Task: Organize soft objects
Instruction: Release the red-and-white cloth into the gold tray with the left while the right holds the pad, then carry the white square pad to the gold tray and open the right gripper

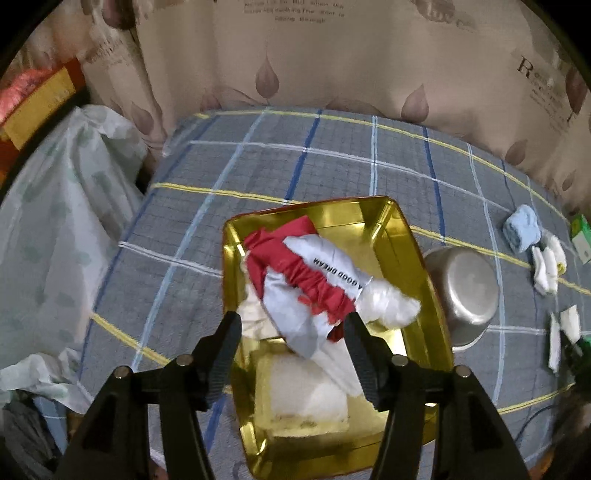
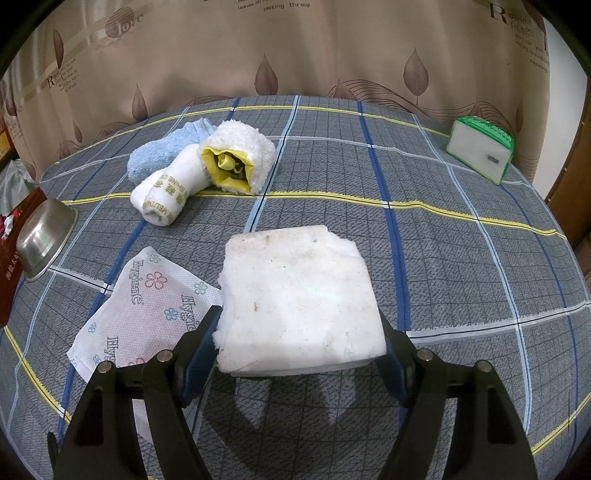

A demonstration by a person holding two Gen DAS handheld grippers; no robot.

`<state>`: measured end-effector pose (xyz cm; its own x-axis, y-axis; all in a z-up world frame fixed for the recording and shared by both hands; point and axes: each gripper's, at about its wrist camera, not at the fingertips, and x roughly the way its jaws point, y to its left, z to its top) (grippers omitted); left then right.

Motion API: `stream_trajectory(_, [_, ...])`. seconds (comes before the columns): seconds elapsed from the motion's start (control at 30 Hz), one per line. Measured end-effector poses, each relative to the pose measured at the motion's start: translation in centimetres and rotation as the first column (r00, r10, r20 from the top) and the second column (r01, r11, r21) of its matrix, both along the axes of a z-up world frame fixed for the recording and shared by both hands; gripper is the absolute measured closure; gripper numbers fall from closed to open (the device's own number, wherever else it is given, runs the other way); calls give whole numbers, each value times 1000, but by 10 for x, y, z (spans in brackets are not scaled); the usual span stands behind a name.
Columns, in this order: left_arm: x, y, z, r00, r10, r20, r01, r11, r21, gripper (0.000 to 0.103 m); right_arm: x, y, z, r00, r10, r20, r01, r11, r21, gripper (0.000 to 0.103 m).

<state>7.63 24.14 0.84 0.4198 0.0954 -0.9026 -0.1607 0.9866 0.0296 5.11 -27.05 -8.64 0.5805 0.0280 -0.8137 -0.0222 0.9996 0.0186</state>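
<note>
Right wrist view: the right gripper [image 2: 299, 332] clasps a white foam block [image 2: 299, 295]; rolled towels [image 2: 199, 166] at eleven o'clock. Left gripper [image 1: 291, 332] gapes, released, over the gold tray [image 1: 406, 236].

Printed words on the soft goods

"A GOOD DREAM" is read on the red-and-white cloth [image 1: 317, 284]; "Hygiene" is repeated across the flowered packet [image 2: 147, 317]; "love" is seen on the curtain [image 2: 125, 26].

Leaf-print curtain [image 2: 295, 55] behind plaid bedspread [image 2: 443, 240]

A home bedroom: plaid bedsheet [image 2: 461, 258], leaf-print curtain [image 2: 332, 55], rolled towels [image 2: 166, 192].
</note>
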Motion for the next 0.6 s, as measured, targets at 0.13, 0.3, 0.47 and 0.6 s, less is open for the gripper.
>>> stream_trajectory(0.13, [-23,-7,5,998,18,62,-20,999,27,44,0,0,0,1000,1,-1,-1,1000,-4,30])
stream_trajectory(0.3, [-46,-8,7,992,47,120,-49,999,17,44,0,1,1,1000,-5,2,5,1000,2,31])
stream_trajectory(0.47, [-59,-1,1,987,83,141,-90,995,47,44,1,-2,6,999,-32,15,32,999,-11,35])
stream_trajectory(0.6, [-64,2,-3,983,96,158,-111,990,87,44,-2,-3,20,996,-67,51,69,997,-42,35])
